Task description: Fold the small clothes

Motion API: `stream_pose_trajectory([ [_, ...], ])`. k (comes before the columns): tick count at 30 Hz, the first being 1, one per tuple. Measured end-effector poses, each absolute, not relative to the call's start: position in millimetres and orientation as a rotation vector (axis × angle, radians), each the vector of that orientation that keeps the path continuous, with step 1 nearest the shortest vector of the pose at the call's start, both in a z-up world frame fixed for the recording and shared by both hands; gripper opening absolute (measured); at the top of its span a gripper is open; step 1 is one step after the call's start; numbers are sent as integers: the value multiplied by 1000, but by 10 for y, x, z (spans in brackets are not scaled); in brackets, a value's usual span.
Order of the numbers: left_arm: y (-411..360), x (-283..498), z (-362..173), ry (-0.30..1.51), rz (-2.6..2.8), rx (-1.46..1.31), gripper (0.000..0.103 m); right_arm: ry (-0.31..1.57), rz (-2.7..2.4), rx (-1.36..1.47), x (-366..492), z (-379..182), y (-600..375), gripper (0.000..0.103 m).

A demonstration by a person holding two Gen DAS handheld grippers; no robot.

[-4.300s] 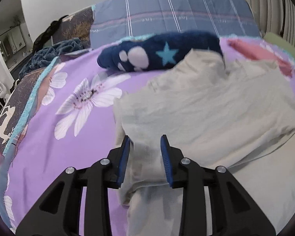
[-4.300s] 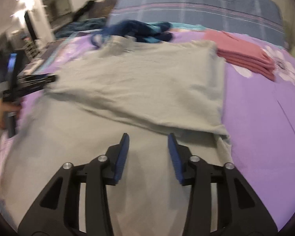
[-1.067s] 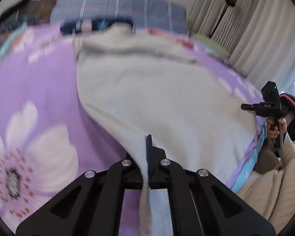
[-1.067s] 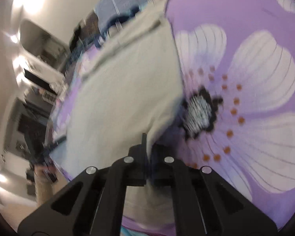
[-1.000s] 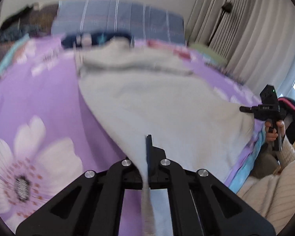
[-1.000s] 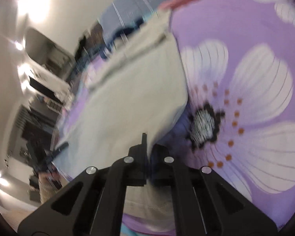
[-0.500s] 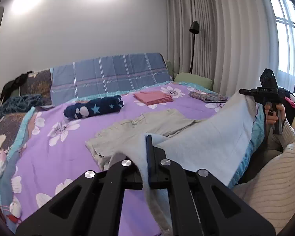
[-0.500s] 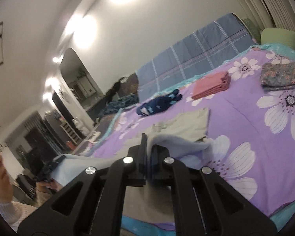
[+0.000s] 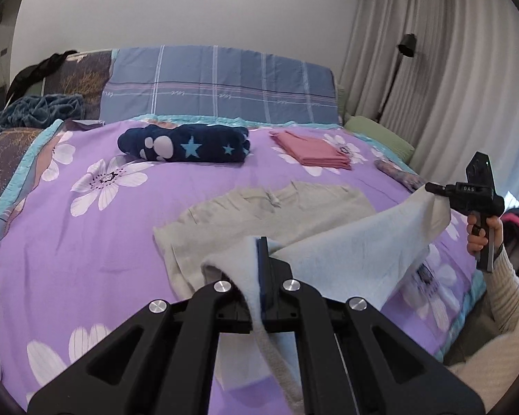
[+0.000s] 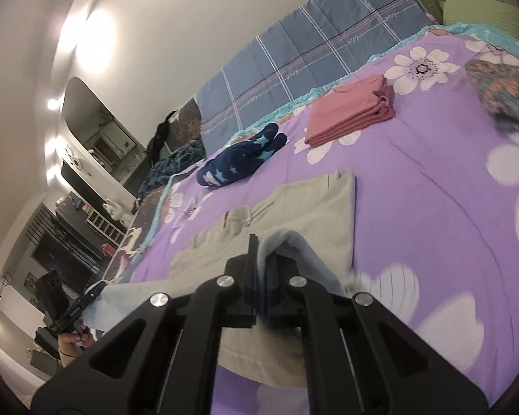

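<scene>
Right now the left hand-held gripper (image 9: 261,259) sits low in the centre of its own view with its jaws pressed together on a corner of the pale grey garment (image 9: 356,242), the cloth pinched between the blue pads and trailing down past the black fingers. From there the fabric stretches taut toward the right edge of the frame, where the right hand-held gripper (image 9: 432,187) clamps the other corner, gripped by a hand (image 9: 481,238) in a cream ribbed sleeve (image 9: 505,297). In the right wrist view that gripper (image 10: 259,263) is likewise closed on the cloth at lower centre, a fold of it bunched over the right finger, and the left one (image 10: 97,288) appears small at lower left holding its corner. The far part of the garment (image 10: 294,214) lies flat on the purple floral bedspread (image 9: 86,242), its waistband toward the top of the frame, while the near part is lifted off the bed. Beyond it, well apart, lie a rolled navy blanket with stars and paw prints (image 9: 187,143) at upper centre-left and a folded pink stack (image 9: 311,152) to its right. A blue plaid cushion (image 9: 218,86) stands against the wall behind them.
</scene>
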State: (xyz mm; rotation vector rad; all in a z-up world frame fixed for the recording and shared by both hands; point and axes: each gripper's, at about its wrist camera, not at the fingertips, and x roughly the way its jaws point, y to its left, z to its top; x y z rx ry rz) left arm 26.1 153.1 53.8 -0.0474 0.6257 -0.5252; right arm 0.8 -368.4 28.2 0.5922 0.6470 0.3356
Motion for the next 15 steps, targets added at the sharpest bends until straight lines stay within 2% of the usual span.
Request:
stream_pose_trajectory([
  [6, 1434, 1201, 333, 703, -479, -59, 5, 689, 276, 584, 959, 104, -3713, 7],
  [7, 1406, 1395, 189, 732, -463, -55, 8, 709, 234, 560, 1123, 8, -3704, 10],
  [8, 1413, 1541, 59, 757, -445, -56, 18, 736, 211, 544, 1243, -88, -3696, 11],
  [9, 1408, 1757, -178, 809, -417, -67, 21, 791, 179, 539, 1405, -277, -3682, 11],
  [12, 1421, 1999, -601, 888, -410, -120, 22, 900, 140, 565, 1626, -726, -3686, 11],
  [15, 1468, 1989, -712, 899, -420, -164, 28, 886, 166, 584, 1586, -829, -3726, 10],
])
